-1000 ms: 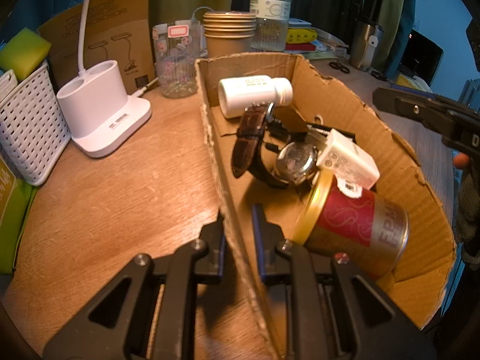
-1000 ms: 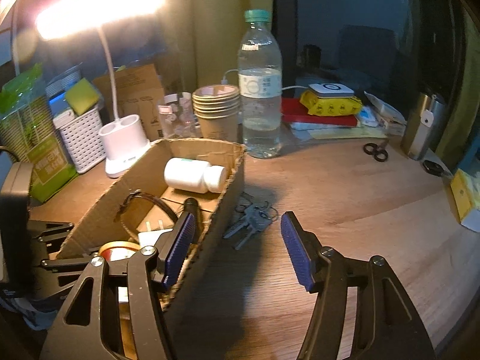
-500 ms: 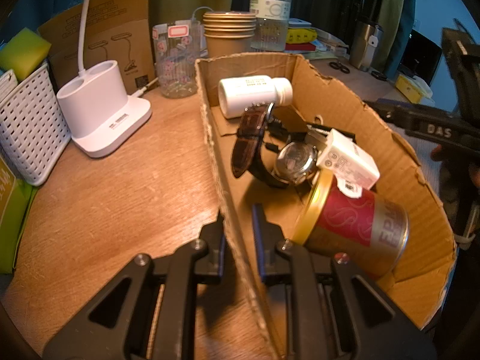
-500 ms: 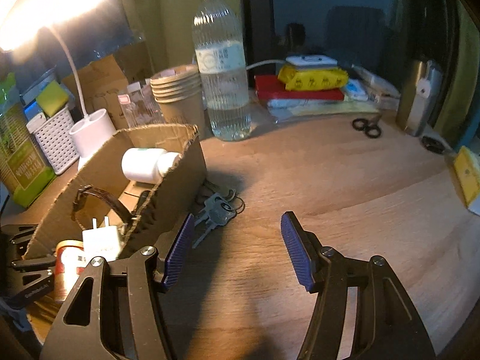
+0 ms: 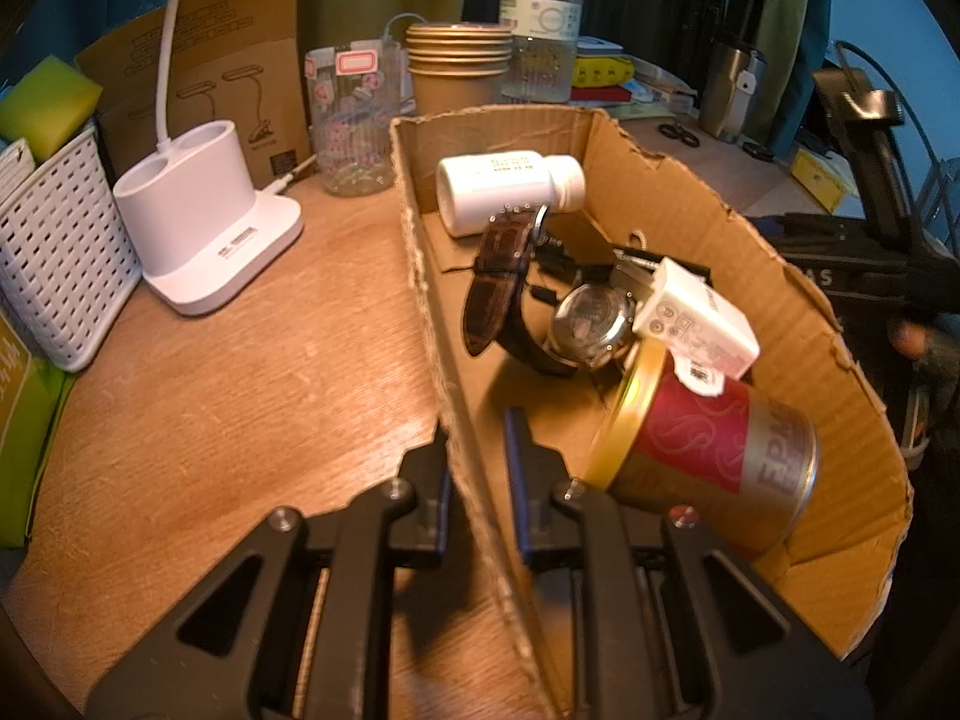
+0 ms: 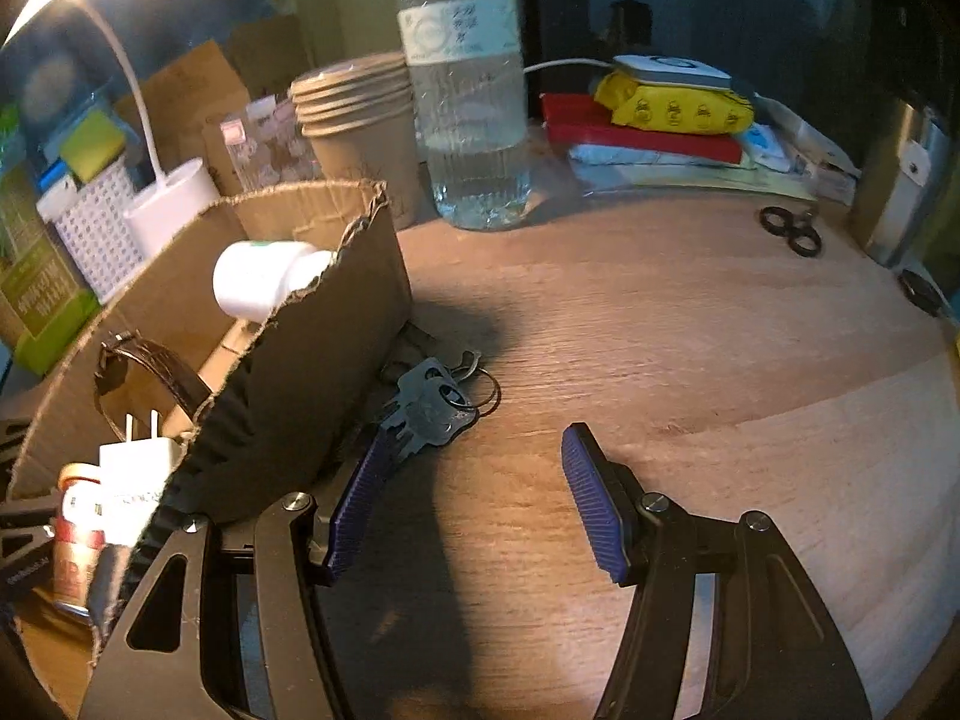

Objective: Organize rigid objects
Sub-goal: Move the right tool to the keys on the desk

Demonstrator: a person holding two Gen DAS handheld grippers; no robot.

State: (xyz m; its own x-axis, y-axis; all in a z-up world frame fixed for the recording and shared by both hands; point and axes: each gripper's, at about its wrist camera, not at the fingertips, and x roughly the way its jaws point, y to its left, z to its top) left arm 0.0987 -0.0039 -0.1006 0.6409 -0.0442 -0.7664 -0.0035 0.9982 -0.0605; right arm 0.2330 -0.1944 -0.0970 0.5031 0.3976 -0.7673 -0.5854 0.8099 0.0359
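Observation:
My left gripper is shut on the near left wall of a cardboard box. The box holds a white pill bottle, a brown-strap watch, a white charger plug and a red-and-gold can. My right gripper is open and empty, low over the wooden table just right of the box. A bunch of keys lies on the table beside the box's outer wall, just ahead of the left finger.
A white lamp base, white basket, clear glass, stacked paper cups and a water bottle stand at the back. Scissors, a steel tumbler and books with a yellow pack sit far right.
My right gripper has moved right and down, off the box wall, closer to the keys on the table. It stays open. My left gripper has not moved.

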